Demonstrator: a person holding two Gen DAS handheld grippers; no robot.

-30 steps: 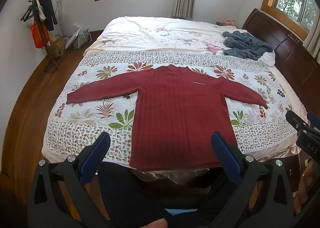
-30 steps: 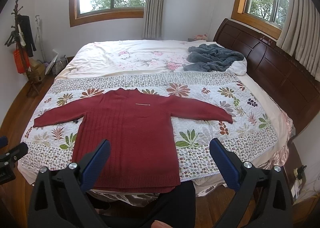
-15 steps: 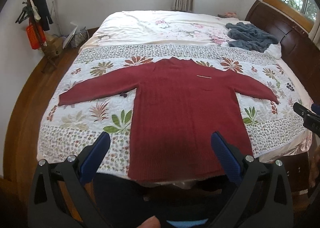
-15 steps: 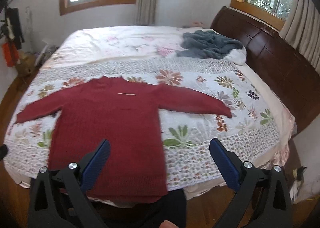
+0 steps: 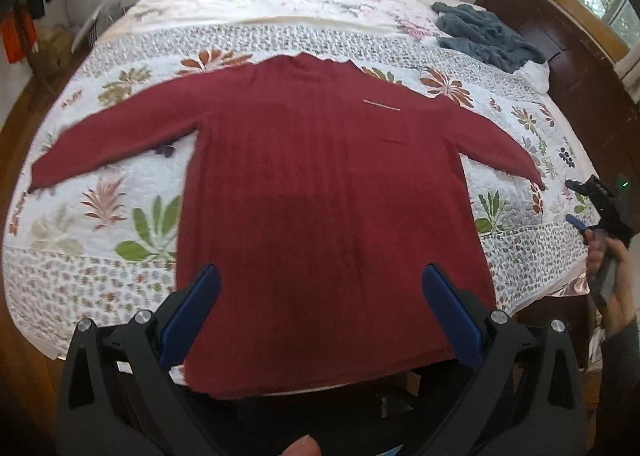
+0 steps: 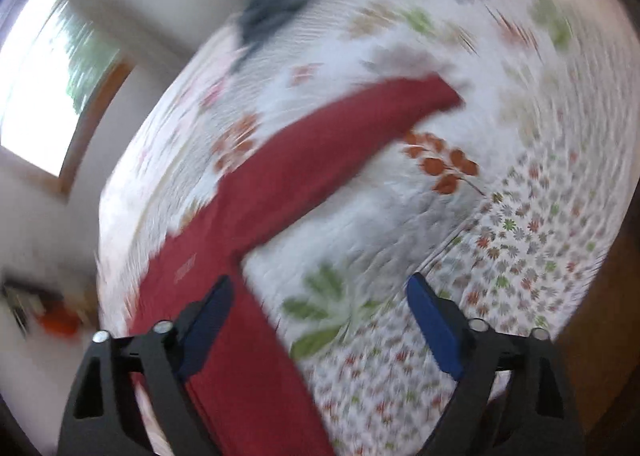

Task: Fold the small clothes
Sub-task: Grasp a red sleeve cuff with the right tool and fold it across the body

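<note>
The left gripper (image 5: 320,300) has its fingers spread wide above the hem of the red sweater (image 5: 320,192), holding nothing. The right gripper (image 6: 320,308) is equally wide and empty near the right sleeve (image 6: 320,160). The sweater lies flat, sleeves outstretched, on the quilt (image 5: 100,216).

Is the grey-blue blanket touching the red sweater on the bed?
Apart. The left wrist view shows the blanket near the headboard, with a strip of flowered quilt between it and the sweater.
</note>
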